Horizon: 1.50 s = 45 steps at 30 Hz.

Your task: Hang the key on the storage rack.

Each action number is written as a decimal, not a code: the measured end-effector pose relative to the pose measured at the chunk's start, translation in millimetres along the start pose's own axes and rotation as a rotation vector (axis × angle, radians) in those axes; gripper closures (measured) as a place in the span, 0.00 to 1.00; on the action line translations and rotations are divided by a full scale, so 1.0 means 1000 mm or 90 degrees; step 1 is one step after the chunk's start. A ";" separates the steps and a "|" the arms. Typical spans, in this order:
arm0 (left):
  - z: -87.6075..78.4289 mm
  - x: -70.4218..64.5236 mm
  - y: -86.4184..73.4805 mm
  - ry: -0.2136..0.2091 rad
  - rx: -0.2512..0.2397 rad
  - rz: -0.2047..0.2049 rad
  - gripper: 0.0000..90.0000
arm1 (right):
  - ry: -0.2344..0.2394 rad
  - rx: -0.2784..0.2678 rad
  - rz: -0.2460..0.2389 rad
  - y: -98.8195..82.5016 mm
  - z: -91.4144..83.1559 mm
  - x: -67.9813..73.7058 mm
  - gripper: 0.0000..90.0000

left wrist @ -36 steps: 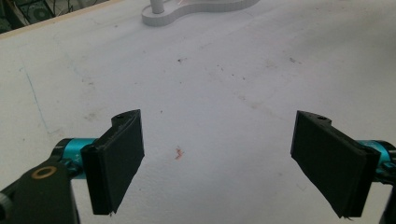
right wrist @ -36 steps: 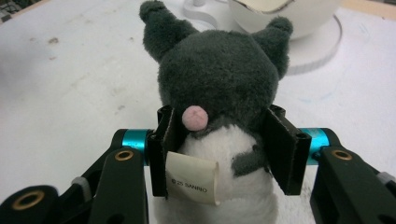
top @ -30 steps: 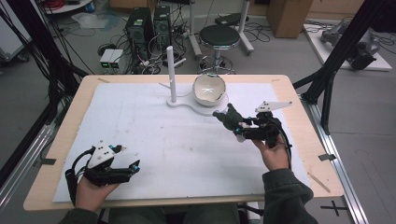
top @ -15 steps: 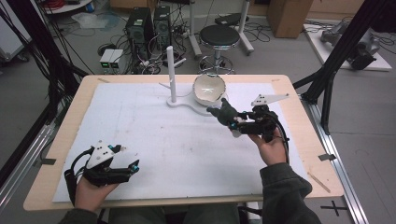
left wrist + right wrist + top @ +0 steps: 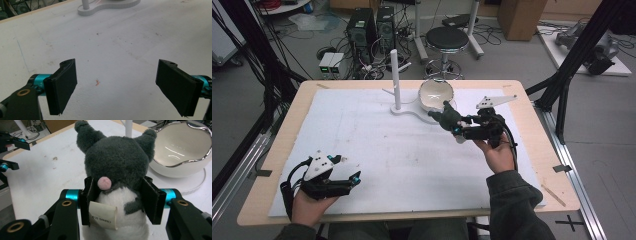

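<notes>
I have the right hand-held gripper (image 5: 120, 197) clamped on the body of the grey plush toy (image 5: 117, 162), and I hold it in the air just beside the white bowl (image 5: 182, 150) on its stand. I judge this is the carrying step: the toy is lifted but not yet placed. The next move needs the toy brought above the bowl's rim, then released. My left hand-held gripper (image 5: 117, 85) rests with jaws wide apart over the desk (image 5: 377, 140), holding nothing.
</notes>
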<state>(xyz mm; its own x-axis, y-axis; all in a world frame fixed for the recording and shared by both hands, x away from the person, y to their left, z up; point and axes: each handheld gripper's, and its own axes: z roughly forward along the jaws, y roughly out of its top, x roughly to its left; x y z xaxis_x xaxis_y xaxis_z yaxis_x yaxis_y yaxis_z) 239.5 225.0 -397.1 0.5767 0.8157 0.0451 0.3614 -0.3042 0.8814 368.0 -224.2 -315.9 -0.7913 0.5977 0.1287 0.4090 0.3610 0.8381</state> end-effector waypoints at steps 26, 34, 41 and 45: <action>-0.001 0.001 0.000 0.001 -0.004 -0.004 0.19 | 0.013 0.000 -0.016 0.022 0.008 0.005 0.56; -0.002 0.002 0.000 0.002 -0.005 -0.003 0.19 | 0.015 0.000 -0.022 0.028 0.012 0.007 0.56; -0.002 0.002 -0.001 0.003 -0.003 -0.003 0.19 | 0.016 -0.001 -0.027 0.034 0.016 0.009 0.56; -0.002 0.002 -0.001 0.003 -0.005 -0.004 0.19 | 0.017 -0.003 -0.032 0.038 0.018 0.010 0.56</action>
<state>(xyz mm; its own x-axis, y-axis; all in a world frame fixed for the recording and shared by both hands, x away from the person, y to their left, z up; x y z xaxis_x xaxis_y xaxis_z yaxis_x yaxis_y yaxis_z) 239.1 227.9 -396.5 0.5712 0.8198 0.0416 0.3591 -0.2952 0.8854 384.1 -191.4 -292.0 -0.8232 0.5588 0.1005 0.3663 0.3875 0.8460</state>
